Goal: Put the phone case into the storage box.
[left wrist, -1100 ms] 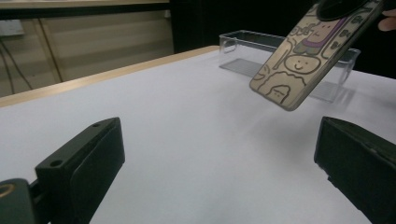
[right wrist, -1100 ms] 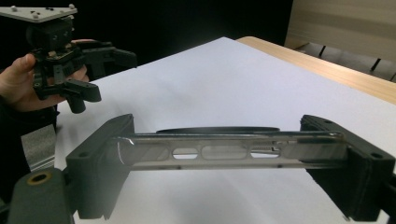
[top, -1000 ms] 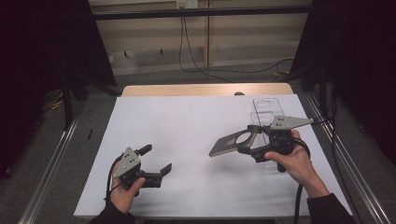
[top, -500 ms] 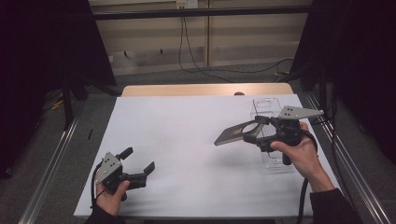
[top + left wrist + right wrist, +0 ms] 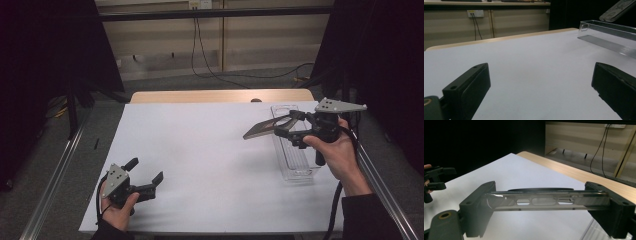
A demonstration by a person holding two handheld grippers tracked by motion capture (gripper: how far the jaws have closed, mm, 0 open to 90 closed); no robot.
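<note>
My right gripper (image 5: 283,127) is shut on a flat, dark phone-like slab (image 5: 259,129) and holds it in the air at the right of the table, tilted, with its free end pointing left. In the right gripper view the slab's thin edge (image 5: 544,201), with slots and small holes, spans both jaws. Just below and to the right of it lies a clear plastic tray (image 5: 295,157). My left gripper (image 5: 146,171) rests low at the near-left of the white table top (image 5: 200,150), open with nothing between its jaws (image 5: 539,85).
The long clear tray (image 5: 609,30) lies along the table's right edge, and the held slab (image 5: 616,10) hangs above it. A wooden strip (image 5: 220,96) borders the far edge. Metal rails (image 5: 55,180) run along both sides. Cables hang on the back wall.
My right gripper has carried the slab to the right and farther back, over the tray. My left gripper has drawn back toward the near-left corner, still open.
</note>
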